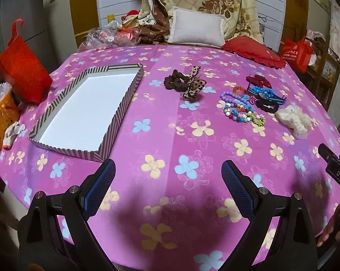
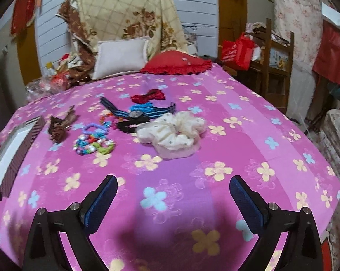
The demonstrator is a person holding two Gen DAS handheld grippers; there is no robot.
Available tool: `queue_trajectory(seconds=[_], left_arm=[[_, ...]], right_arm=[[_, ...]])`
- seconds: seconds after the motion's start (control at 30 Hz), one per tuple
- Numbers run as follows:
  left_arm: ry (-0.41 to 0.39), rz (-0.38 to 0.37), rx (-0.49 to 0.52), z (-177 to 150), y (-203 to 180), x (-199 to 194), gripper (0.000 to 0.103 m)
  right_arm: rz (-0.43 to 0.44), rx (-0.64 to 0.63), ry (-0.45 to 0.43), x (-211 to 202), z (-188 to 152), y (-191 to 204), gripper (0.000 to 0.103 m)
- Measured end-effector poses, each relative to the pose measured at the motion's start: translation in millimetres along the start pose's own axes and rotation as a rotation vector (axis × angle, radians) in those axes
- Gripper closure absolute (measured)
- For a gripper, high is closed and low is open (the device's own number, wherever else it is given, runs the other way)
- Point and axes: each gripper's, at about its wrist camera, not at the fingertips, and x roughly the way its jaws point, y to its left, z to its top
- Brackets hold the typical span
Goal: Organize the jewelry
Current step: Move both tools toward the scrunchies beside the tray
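Jewelry and hair pieces lie scattered on a pink flowered bedspread, none of them in the striped box, whose white floor sits bare at ten o'clock in the left wrist view. At twelve o'clock in that view a brown scrunchie touches a leopard-print bow. Toward one o'clock lies a cluster: a red bow, a blue-strapped watch, coloured bead bracelets and a black hair tie, all touching or overlapping. A cream scrunchie rests just beside them at two o'clock.

From the right wrist view the cream scrunchie lies at twelve o'clock, with the bead bracelets at eleven o'clock and the red bow beyond.

Left gripper hangs over bare bedspread with its jaws spread wide and nothing between them. Right gripper is likewise spread wide, empty, tilted down toward the cloth.
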Motion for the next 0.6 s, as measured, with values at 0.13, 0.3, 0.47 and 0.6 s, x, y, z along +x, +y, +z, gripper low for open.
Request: queue_trajectory(seconds=[0.13, 0.3, 0.47, 0.6], left_arm=[[-0.017, 0.009, 0.01, 0.4, -2.3, -7.7, 0.008], [-0.015, 0.029, 0.053, 0.5, -6.4, -10.4, 0.008], [0.0, 0.041, 0.075, 1.1, -7.4, -5.6, 0.008], [0.034, 0.045, 0.08, 2.8, -4.7, 4.4, 0.008]], right_arm=[[0.024, -0.062, 0.023, -4.8, -1.5, 13.6, 0.004], [0.033, -0.092, 0.006, -9.1, -3.1, 21.0, 0.004], [0.035, -0.086, -0.002, -11.9, -10.1, 15.4, 0.004], [0.03, -0.094, 0.021, -2.0, -8.8, 16.5, 0.004]])
